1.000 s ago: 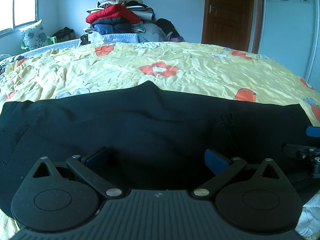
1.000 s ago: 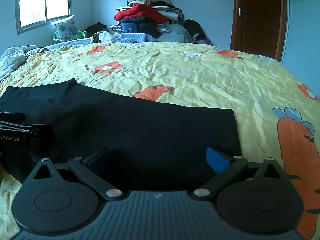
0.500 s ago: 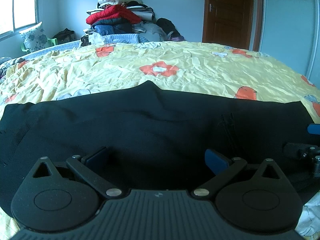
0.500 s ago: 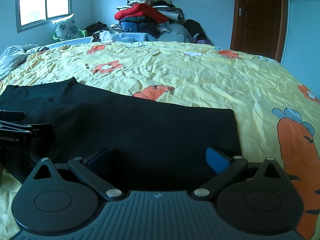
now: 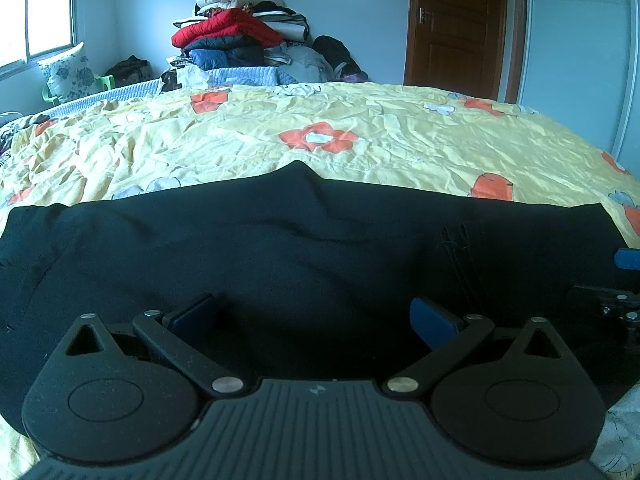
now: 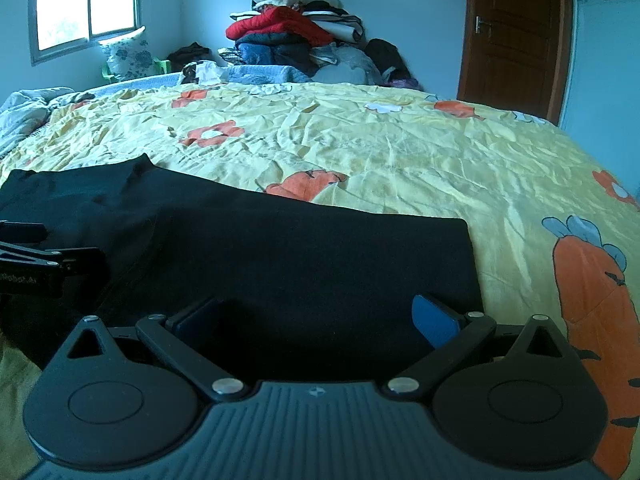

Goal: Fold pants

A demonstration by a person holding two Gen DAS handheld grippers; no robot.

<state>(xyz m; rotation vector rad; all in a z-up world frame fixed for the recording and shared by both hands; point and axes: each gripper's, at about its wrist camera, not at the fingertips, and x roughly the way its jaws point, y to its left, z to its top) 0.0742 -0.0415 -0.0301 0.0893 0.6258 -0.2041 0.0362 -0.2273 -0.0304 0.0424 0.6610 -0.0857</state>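
Observation:
Black pants (image 5: 304, 248) lie flat across the near side of a yellow flowered bedspread (image 5: 360, 136). They also show in the right wrist view (image 6: 280, 252), with their right edge near the carrot print. My left gripper (image 5: 314, 316) is open, low over the pants' near edge, with nothing between its blue pads. My right gripper (image 6: 316, 316) is open too, low over the right part of the pants, empty. Each gripper shows at the edge of the other's view: the right one (image 5: 616, 304), the left one (image 6: 36, 268).
A tall pile of clothes (image 5: 240, 40) stands at the far side of the bed. A brown door (image 5: 456, 28) is at the back right. A window (image 6: 84, 4) and a flowered pillow (image 5: 70, 72) are at the back left.
Both views have tilted up very slightly. The pants lie as before and both grippers stay open.

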